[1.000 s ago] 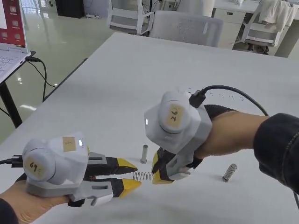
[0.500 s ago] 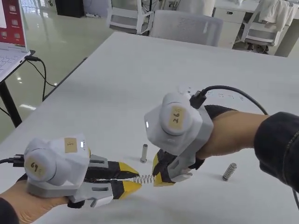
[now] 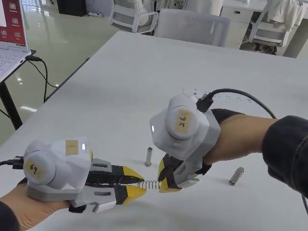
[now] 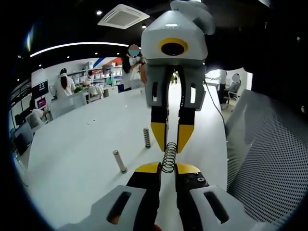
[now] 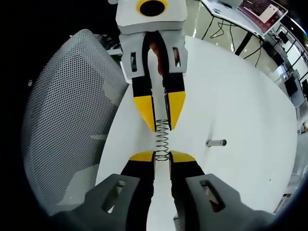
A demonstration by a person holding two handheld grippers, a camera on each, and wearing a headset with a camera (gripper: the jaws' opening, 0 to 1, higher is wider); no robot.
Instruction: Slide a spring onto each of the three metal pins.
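Head view: a thin wire spring (image 3: 149, 183) hangs in the air just above the white table (image 3: 144, 86). Its coils are open and evenly spaced. Its long axis runs level, left to right, from the left gripper (image 3: 136, 183) to the right gripper (image 3: 163, 181). Just behind it a short grey pin (image 3: 148, 157) stands upright, apart from both grippers. A loose spring (image 3: 236, 176) lies on the table well off to the right. A laptop (image 3: 10, 33) sits far left.

Left gripper view: the spring (image 4: 168, 155) runs straight ahead from between the left gripper's (image 4: 168, 168) yellow tips to the right gripper's (image 4: 172, 137) tips. The left jaws stand a narrow gap apart with the spring's end between them, and I cannot tell whether they press on it. The pin (image 4: 119, 161) and the loose spring (image 4: 147, 138) stand off to the left. A mesh chair (image 4: 269, 144) is on the right.

Right gripper view: the right gripper (image 5: 162, 156) has its jaws nearly closed, pinching the near end of the spring (image 5: 162, 139). The far end reaches the left gripper's (image 5: 162, 126) tips. The pin (image 5: 216, 143) is off to the right, nothing between it and the spring.
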